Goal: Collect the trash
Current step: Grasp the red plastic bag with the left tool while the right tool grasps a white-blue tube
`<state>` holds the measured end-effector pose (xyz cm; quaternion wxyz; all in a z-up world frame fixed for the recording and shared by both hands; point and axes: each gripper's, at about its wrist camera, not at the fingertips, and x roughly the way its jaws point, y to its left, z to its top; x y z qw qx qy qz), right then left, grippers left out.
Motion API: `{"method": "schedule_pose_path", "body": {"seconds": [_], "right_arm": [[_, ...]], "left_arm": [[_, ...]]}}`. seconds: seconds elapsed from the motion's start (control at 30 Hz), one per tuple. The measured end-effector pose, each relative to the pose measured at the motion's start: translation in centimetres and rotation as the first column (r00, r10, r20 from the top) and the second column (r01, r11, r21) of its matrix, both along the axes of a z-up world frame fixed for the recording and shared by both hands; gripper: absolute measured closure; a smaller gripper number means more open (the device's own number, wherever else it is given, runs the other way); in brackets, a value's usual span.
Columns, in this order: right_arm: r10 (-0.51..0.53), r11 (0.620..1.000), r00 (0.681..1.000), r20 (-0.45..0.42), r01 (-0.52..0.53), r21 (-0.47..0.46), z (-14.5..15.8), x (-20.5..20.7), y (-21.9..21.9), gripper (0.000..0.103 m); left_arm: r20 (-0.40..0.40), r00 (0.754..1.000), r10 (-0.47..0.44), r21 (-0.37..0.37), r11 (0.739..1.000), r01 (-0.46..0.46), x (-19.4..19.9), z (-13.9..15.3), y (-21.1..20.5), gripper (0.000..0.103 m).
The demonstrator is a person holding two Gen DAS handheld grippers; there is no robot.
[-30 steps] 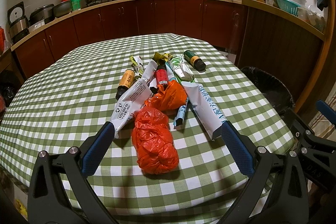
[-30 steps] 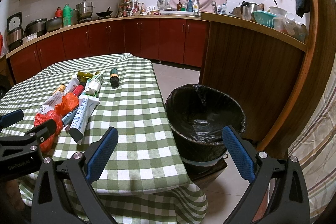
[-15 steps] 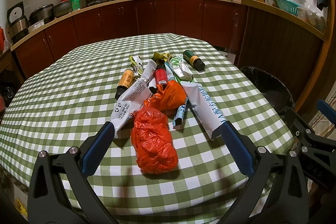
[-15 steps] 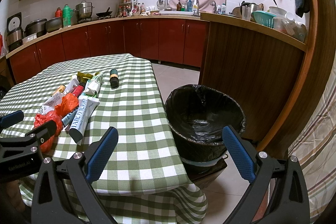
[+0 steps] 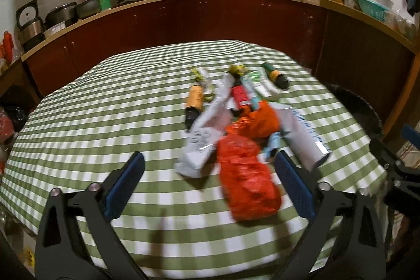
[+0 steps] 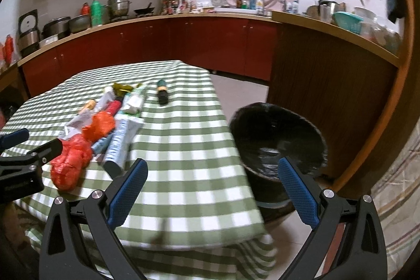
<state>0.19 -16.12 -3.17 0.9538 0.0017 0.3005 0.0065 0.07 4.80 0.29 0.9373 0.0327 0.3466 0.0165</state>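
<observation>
L claw [image 5: 208, 180] is wide, jaws closing, w/ nothing pressed yet; red bag [image 5: 246, 180] lies on worktop [image 5: 105, 106] ahead, just inside its right finger, prob. first pick. R claw [image 6: 212, 190] is wide, empty, w/ bin [image 6: 278, 138] ahead-right for drop-off.

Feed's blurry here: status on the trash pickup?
Left hand-held gripper closing, nothing between pads. Right hand-held gripper open, empty. Trash pile on table; bin beside it. Nothing blocking.

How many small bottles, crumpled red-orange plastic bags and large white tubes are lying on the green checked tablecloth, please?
Small bottles: 3
Crumpled red-orange plastic bags: 2
Large white tubes: 2
Total: 7
</observation>
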Motion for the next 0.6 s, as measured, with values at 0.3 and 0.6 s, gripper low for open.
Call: {"method": "schedule_pose_path", "body": {"seconds": [0.3,0.6], "right_arm": [[0.045,0.999,0.999,-0.009,-0.045,-0.010,-0.2,0.8,1.8,0.007],[0.025,1.000,1.000,-0.011,-0.024,0.015,-0.2,0.9,0.6,0.007]], "left_arm": [[-0.029,0.999,-0.022,-0.034,0.999,0.021,-0.5,-0.5,0.3,0.020],[-0.028,0.998,-0.055,-0.016,0.998,0.054,0.1,-0.7,-2.3,0.025]]}}
